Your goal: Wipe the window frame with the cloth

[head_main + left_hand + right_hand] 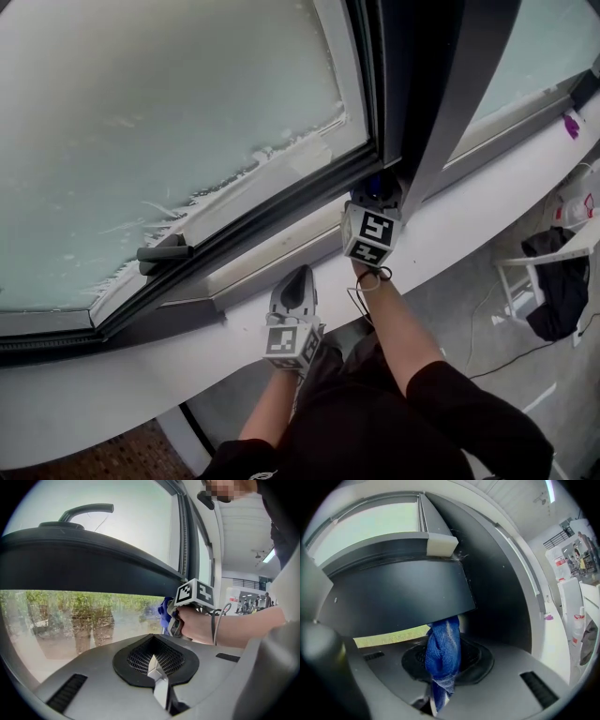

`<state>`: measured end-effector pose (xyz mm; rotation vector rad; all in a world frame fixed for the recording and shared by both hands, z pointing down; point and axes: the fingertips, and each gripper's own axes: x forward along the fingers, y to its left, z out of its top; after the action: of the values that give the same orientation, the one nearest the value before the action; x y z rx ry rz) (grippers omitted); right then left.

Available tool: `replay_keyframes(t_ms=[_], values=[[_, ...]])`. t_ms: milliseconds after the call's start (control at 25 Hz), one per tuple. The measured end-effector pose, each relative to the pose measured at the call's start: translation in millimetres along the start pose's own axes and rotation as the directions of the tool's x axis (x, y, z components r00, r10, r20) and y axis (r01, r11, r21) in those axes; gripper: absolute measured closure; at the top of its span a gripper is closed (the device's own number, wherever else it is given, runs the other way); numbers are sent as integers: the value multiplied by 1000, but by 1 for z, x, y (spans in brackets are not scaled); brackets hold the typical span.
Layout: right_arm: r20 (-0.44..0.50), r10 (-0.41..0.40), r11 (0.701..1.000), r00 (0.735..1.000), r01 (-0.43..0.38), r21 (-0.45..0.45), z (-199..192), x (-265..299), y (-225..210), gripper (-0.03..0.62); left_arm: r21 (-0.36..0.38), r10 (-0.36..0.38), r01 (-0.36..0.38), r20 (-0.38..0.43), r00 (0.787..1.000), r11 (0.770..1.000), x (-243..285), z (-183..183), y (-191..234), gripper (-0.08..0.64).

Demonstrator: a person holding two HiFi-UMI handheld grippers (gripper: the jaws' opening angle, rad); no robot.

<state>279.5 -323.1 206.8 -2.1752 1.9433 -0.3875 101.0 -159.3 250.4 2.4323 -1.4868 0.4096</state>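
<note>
Daylight comes through a frosted pane (169, 122) set in a dark window frame (281, 211) above a long white sill (94, 403). Beyond the sill's right end, grey floor (469, 309) holds a white chair (514, 267) draped with a black garment (560, 286); a ceiling strip light (269, 555) glows

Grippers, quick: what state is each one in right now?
Left gripper: jaws closed, nothing between them.
Right gripper: jaws closed on the blue cloth, up at the dark window frame.
</note>
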Motion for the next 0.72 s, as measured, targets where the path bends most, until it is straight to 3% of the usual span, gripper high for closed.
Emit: replay_keyframes(t_ms=[440,720], values=[[77,10,999,997,-6,-52,3,4,-1,555,-22,31,-31,-10,999,999,-9,-7,9,555],[74,41,988,996,-29,-150,-9,0,6,555,-48,47,-47,6,999,998,-20,-13,15,555]])
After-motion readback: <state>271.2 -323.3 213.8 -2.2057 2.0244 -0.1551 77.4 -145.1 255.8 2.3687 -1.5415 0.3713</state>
